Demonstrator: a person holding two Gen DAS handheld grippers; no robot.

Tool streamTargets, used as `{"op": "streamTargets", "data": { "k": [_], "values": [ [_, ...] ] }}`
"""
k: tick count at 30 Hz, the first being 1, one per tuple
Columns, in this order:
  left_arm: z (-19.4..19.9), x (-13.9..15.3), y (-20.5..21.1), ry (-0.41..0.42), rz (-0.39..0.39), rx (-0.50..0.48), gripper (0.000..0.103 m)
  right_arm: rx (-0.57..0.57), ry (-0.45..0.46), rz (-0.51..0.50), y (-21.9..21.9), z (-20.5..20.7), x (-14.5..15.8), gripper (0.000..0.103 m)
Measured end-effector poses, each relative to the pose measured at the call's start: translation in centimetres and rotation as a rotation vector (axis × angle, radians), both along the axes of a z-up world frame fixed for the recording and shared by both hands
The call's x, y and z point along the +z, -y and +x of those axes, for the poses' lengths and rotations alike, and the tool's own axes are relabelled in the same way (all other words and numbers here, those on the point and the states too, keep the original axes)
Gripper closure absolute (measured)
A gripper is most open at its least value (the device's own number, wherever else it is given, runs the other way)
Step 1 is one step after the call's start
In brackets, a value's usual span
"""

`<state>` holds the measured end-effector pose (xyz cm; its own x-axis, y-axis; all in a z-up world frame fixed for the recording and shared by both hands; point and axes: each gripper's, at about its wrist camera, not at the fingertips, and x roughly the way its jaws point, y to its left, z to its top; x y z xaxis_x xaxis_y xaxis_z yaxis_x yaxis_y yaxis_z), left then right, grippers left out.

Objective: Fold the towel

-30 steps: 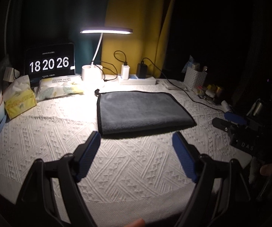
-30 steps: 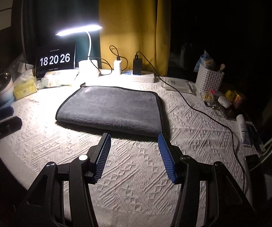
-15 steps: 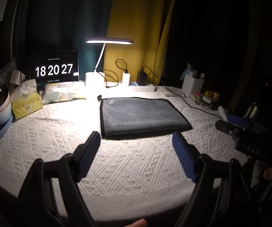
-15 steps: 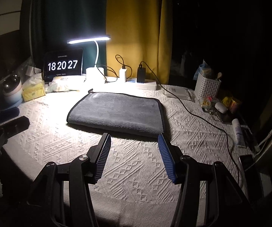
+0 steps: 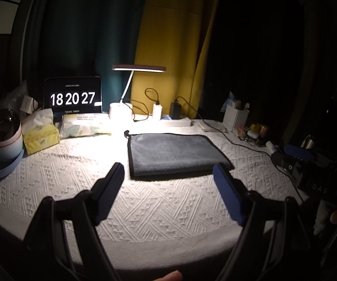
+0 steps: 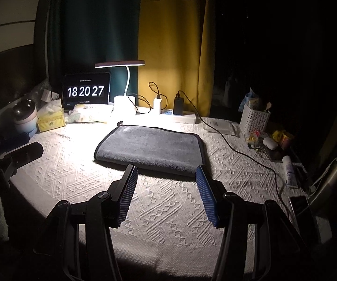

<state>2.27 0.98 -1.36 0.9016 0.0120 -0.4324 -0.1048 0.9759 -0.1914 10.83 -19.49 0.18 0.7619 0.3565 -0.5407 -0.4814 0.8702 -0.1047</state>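
Observation:
A grey towel [image 5: 175, 153] with a dark border lies folded flat on the white patterned tablecloth [image 5: 159, 206], under the desk lamp; it also shows in the right wrist view [image 6: 152, 148]. My left gripper [image 5: 168, 173] is open and empty, held near the table's front edge, short of the towel. My right gripper [image 6: 166, 175] is open and empty, also in front of the towel and apart from it. Each gripper shows at the edge of the other's view, the right one [image 5: 297, 154] and the left one [image 6: 20, 152].
A lit desk lamp [image 5: 139, 69], a clock display [image 5: 73, 98], tissue packs [image 5: 40, 135], a power strip with chargers [image 6: 177, 116] and a cable [image 6: 245, 155] line the back. A white basket [image 6: 254, 119] and small items stand at the right.
Both grippers have pulled back and up from the towel, which now looks smaller and farther away. The towel has not moved. The clock went from 18 20 26 to 18 20 27.

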Motion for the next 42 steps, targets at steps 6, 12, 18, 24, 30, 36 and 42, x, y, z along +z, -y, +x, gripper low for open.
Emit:
{"op": "streamTargets", "data": {
  "k": [6, 12, 18, 24, 30, 36, 42],
  "values": [
    [-0.9, 0.5, 0.3, 0.023, -0.004, -0.011, 0.024, 0.0, 0.018, 0.008, 0.3, -1.0, 0.7, 0.048],
    [-1.8, 0.9, 0.5, 0.043, -0.001, -0.009, 0.023, 0.005, 0.036, 0.022, 0.9, -2.0, 1.3, 0.048],
    [-2.8, 1.4, 0.8, 0.071, 0.02, -0.001, 0.023, -0.006, 0.064, 0.039, 1.8, -3.3, 2.1, 0.048],
    [-3.5, 2.1, 1.0, 0.101, 0.009, 0.031, 0.023, -0.029, 0.101, 0.045, 3.0, -4.6, 3.3, 0.048],
    [-5.0, 3.6, 1.5, 0.171, 0.033, 0.008, 0.023, -0.05, 0.137, 0.063, 3.9, -5.4, 4.4, 0.048],
    [-5.8, 4.7, 1.7, 0.218, 0.059, 0.017, 0.008, -0.055, 0.168, 0.076, 4.5, -6.2, 5.5, 0.048],
    [-5.7, 5.4, 1.4, 0.225, 0.074, 0.052, 0.008, -0.061, 0.179, 0.086, 4.8, -6.3, 5.9, 0.045]
  ]
}}
